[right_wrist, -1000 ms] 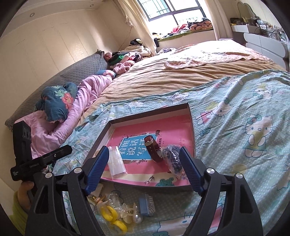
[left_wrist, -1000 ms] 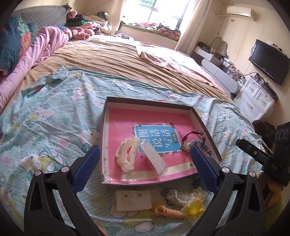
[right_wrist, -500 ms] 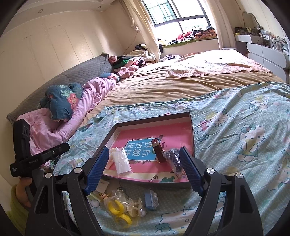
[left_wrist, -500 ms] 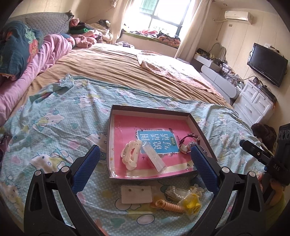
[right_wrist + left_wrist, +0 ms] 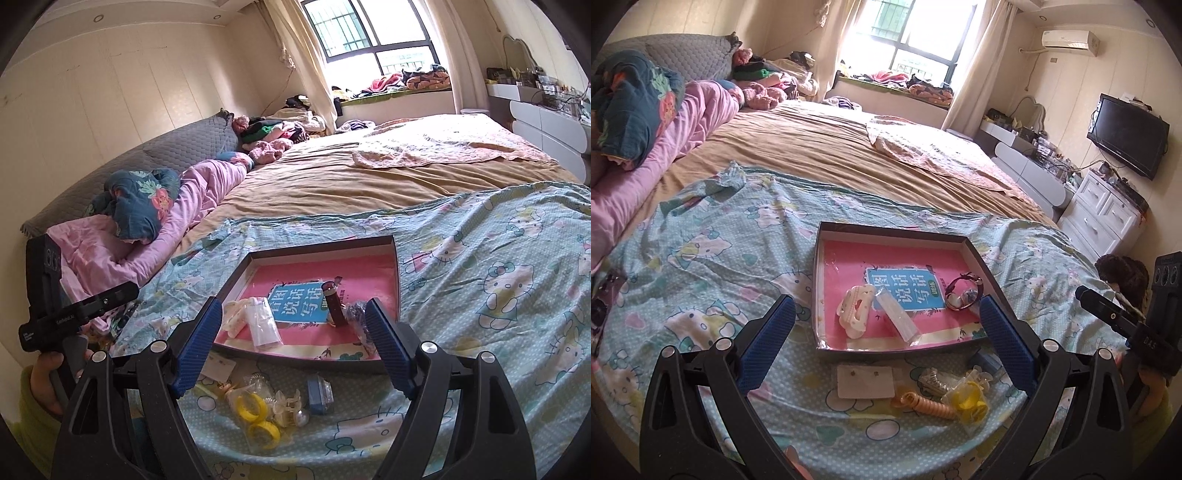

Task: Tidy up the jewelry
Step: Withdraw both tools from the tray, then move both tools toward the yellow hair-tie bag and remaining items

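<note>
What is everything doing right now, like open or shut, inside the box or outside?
Left hand-held gripper: open, empty.
Right hand-held gripper: open, empty.
Shallow dark cardboard box: lidless.
Cream plastic hair claw: inside box.
Brown leather watch: inside box.
Yellow plastic rings: outside box, bagged.

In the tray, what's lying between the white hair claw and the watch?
A clear plastic packet lies between the hair claw and the watch, over the blue label on the tray floor; the left wrist view shows it best.
</note>
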